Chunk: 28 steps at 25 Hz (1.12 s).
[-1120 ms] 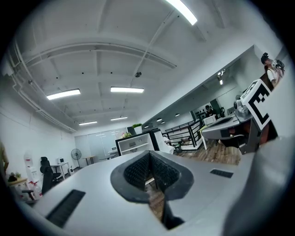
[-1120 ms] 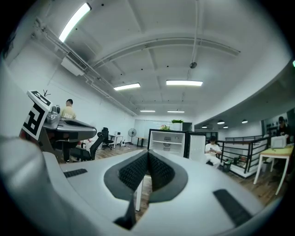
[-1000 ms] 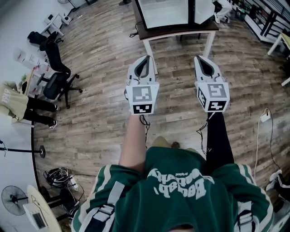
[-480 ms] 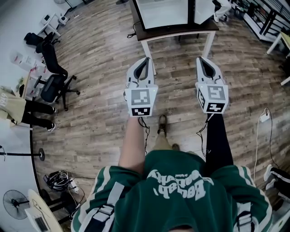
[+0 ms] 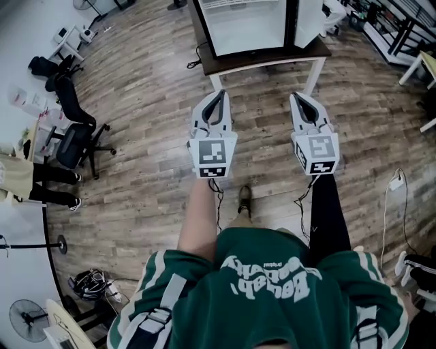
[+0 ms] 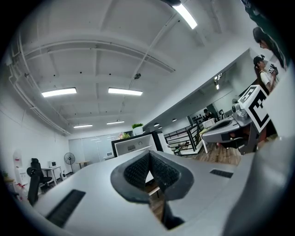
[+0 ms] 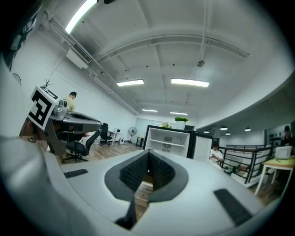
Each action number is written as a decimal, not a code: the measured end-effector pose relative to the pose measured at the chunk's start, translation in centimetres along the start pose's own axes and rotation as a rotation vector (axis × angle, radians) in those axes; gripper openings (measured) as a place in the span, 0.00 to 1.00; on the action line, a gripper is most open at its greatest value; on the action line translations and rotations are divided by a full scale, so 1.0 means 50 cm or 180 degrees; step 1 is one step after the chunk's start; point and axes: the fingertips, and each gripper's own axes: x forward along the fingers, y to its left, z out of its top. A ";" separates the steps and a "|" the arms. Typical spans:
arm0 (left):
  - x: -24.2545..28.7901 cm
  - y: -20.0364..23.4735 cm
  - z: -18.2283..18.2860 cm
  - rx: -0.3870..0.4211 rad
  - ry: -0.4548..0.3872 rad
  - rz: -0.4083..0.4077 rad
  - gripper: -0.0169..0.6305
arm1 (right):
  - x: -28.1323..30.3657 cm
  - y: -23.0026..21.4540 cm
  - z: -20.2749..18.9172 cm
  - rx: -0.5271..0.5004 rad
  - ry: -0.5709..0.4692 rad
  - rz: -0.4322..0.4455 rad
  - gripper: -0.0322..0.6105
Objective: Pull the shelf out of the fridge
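Head view: fridge (image 5: 246, 26) straight ahead on its surface (image 5: 272, 54), well apart from both grippers.
Left gripper (image 5: 219, 95), right gripper (image 5: 298, 99) level; jaws pressed together, empty.

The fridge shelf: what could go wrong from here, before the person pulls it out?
1. Both the left claw and the right claw are shut and empty; if they do not open in time, they may knock the shelf instead of gripping it.
2. The open door stands on the right side of the fridge; the right claw may hit it.
3. A cable lies on the floor by the table; a foot might catch it.
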 end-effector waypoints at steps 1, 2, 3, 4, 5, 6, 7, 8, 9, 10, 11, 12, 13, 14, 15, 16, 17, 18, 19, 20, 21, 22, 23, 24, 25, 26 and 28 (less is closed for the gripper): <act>0.013 0.010 -0.006 -0.0005 0.0013 -0.0001 0.05 | 0.015 -0.002 0.001 -0.0017 -0.0007 -0.0023 0.05; 0.026 0.020 -0.013 -0.0015 0.0029 -0.0004 0.05 | 0.031 -0.004 0.002 -0.0021 -0.0006 -0.0044 0.05; 0.039 0.031 -0.020 -0.0024 0.0050 -0.0004 0.05 | 0.047 -0.006 0.001 -0.0014 0.0003 -0.0061 0.05; 0.052 0.044 -0.028 -0.0029 0.0072 0.0001 0.05 | 0.065 -0.008 0.001 -0.0003 0.0014 -0.0077 0.05; 0.065 0.057 -0.035 -0.0029 0.0092 0.0003 0.05 | 0.084 -0.009 0.002 0.0010 0.0021 -0.0094 0.05; 0.079 0.071 -0.041 -0.0028 0.0106 -0.0005 0.05 | 0.102 -0.010 0.004 0.0023 0.0025 -0.0108 0.05; 0.092 0.083 -0.047 -0.0030 0.0113 -0.0022 0.05 | 0.120 -0.009 0.006 0.0033 0.0025 -0.0115 0.05; 0.105 0.094 -0.051 -0.0033 0.0114 -0.0039 0.05 | 0.138 -0.009 0.010 0.0042 0.0020 -0.0114 0.05; 0.117 0.105 -0.054 -0.0034 0.0108 -0.0052 0.05 | 0.155 -0.009 0.014 0.0047 0.0012 -0.0111 0.05; 0.129 0.117 -0.057 -0.0033 0.0100 -0.0061 0.05 | 0.173 -0.009 0.018 0.0049 0.0004 -0.0112 0.05; 0.141 0.128 -0.061 -0.0032 0.0093 -0.0070 0.05 | 0.190 -0.009 0.021 0.0048 -0.0001 -0.0119 0.05; 0.153 0.139 -0.065 -0.0032 0.0089 -0.0080 0.05 | 0.207 -0.009 0.023 0.0046 -0.0005 -0.0124 0.05; 0.165 0.149 -0.070 -0.0035 0.0088 -0.0089 0.05 | 0.222 -0.008 0.025 0.0046 -0.0013 -0.0124 0.05; 0.177 0.159 -0.076 -0.0042 0.0090 -0.0096 0.05 | 0.238 -0.006 0.027 0.0050 -0.0023 -0.0117 0.05; 0.188 0.168 -0.081 -0.0055 0.0089 -0.0104 0.05 | 0.252 -0.003 0.028 0.0055 -0.0030 -0.0113 0.05; 0.199 0.177 -0.086 -0.0070 0.0086 -0.0111 0.05 | 0.266 -0.002 0.028 0.0054 -0.0028 -0.0119 0.05; 0.210 0.185 -0.090 -0.0085 0.0081 -0.0117 0.05 | 0.279 -0.002 0.029 0.0049 -0.0022 -0.0134 0.05; 0.220 0.192 -0.094 -0.0098 0.0075 -0.0121 0.05 | 0.291 -0.003 0.031 0.0042 -0.0017 -0.0151 0.05; 0.230 0.199 -0.098 -0.0110 0.0071 -0.0122 0.05 | 0.301 -0.004 0.032 0.0036 -0.0012 -0.0166 0.05; 0.239 0.205 -0.101 -0.0125 0.0067 -0.0123 0.05 | 0.310 -0.006 0.033 0.0033 -0.0006 -0.0180 0.05; 0.247 0.210 -0.105 -0.0142 0.0063 -0.0124 0.05 | 0.317 -0.009 0.031 0.0031 -0.0003 -0.0199 0.05; 0.255 0.214 -0.110 -0.0161 0.0060 -0.0126 0.05 | 0.324 -0.013 0.028 0.0028 -0.0002 -0.0222 0.05; 0.262 0.219 -0.114 -0.0179 0.0061 -0.0128 0.05 | 0.331 -0.017 0.024 0.0030 0.0000 -0.0245 0.05; 0.269 0.222 -0.118 -0.0196 0.0062 -0.0131 0.05 | 0.337 -0.021 0.021 0.0036 0.0005 -0.0264 0.05; 0.275 0.225 -0.121 -0.0213 0.0062 -0.0137 0.05 | 0.342 -0.025 0.019 0.0049 0.0013 -0.0283 0.05; 0.280 0.227 -0.124 -0.0233 0.0057 -0.0145 0.05 | 0.347 -0.029 0.016 0.0070 0.0024 -0.0302 0.05; 0.290 0.231 -0.128 -0.0288 0.0046 -0.0147 0.05 | 0.357 -0.036 0.011 0.0135 0.0039 -0.0341 0.05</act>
